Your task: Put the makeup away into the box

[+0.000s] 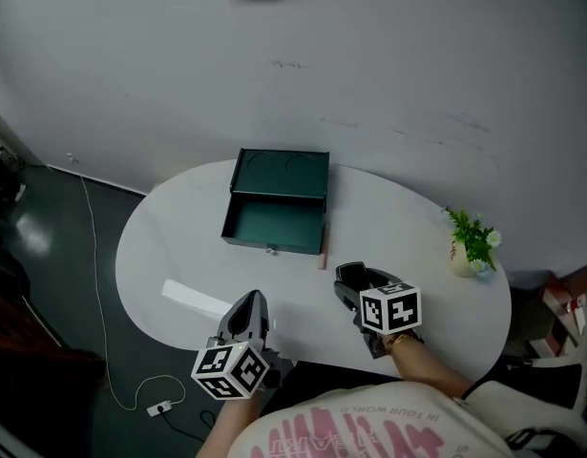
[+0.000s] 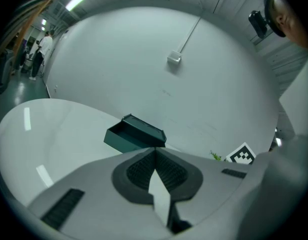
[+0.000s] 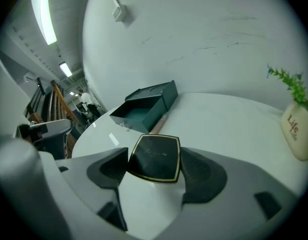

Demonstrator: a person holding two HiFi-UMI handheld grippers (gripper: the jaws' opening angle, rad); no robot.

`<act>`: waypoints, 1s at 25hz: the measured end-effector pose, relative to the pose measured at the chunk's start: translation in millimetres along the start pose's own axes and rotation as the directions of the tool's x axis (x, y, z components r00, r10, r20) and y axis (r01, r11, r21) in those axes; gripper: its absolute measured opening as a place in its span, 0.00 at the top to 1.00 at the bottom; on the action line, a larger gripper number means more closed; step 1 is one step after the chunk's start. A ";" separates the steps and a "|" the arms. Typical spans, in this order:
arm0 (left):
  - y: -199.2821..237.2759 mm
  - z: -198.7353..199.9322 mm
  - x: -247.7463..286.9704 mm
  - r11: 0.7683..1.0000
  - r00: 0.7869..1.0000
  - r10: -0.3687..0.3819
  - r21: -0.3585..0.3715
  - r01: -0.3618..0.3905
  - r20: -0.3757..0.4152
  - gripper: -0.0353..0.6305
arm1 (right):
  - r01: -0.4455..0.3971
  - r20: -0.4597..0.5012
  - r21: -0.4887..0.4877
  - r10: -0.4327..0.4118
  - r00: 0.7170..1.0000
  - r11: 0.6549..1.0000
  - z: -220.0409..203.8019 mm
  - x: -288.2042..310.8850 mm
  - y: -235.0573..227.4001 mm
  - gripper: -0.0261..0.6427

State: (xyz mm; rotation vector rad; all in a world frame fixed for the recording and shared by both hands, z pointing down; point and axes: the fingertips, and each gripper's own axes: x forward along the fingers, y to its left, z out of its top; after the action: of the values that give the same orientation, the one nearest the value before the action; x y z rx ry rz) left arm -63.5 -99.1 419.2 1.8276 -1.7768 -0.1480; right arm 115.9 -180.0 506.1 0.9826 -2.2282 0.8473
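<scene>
A dark green box (image 1: 280,174) stands at the back of the white oval table (image 1: 169,246), and its drawer (image 1: 274,225) is pulled out and looks empty. A black compact (image 3: 155,154) with a gold rim sits between the pads of my right gripper (image 3: 154,160), which is shut on it above the table's near side (image 1: 353,277). A slim pinkish stick (image 1: 323,254) lies by the drawer's right corner. My left gripper (image 1: 248,308) is near the front edge, its jaws meeting at the tips (image 2: 155,151) with nothing held. The box (image 2: 135,132) is ahead of it.
A small green plant in a white pot (image 1: 470,246) stands at the table's right end, also in the right gripper view (image 3: 296,126). A white cable and plug (image 1: 159,408) lie on the dark floor to the left. A pale wall runs behind the table.
</scene>
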 end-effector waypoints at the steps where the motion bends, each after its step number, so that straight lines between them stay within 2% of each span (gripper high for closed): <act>1: 1.2 0.9 -8.4 1.000 1.000 0.011 -0.002 -0.011 0.011 0.94 | -0.019 0.001 -0.016 0.019 1.000 1.000 -1.1 -0.2 8.2 0.47; 7: 11.8 10.5 -50.3 0.999 0.996 0.045 0.009 -0.046 0.071 0.94 | -0.130 0.040 -0.009 0.130 0.991 0.991 5.0 4.1 50.4 0.47; 11: 28.6 22.3 -63.2 0.998 0.991 0.067 0.003 -0.067 0.118 0.94 | -0.160 0.060 -0.014 0.161 0.985 0.987 16.6 14.3 71.1 0.47; 18: 54.3 41.4 -55.9 0.999 0.991 0.045 0.015 -0.048 0.126 0.94 | -0.162 0.075 0.006 0.161 0.984 0.987 30.9 25.6 98.7 0.47; 25: 90.3 91.8 -31.8 0.997 0.995 -0.008 0.076 0.000 0.098 0.94 | -0.128 0.137 0.084 0.116 0.984 0.988 66.8 49.2 117.4 0.47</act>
State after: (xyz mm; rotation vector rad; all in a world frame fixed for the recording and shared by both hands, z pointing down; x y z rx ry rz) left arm -188.9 -93.7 376.1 1.9067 -1.8690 -0.1770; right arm -19.8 -187.3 459.4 0.9783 -2.4006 0.9734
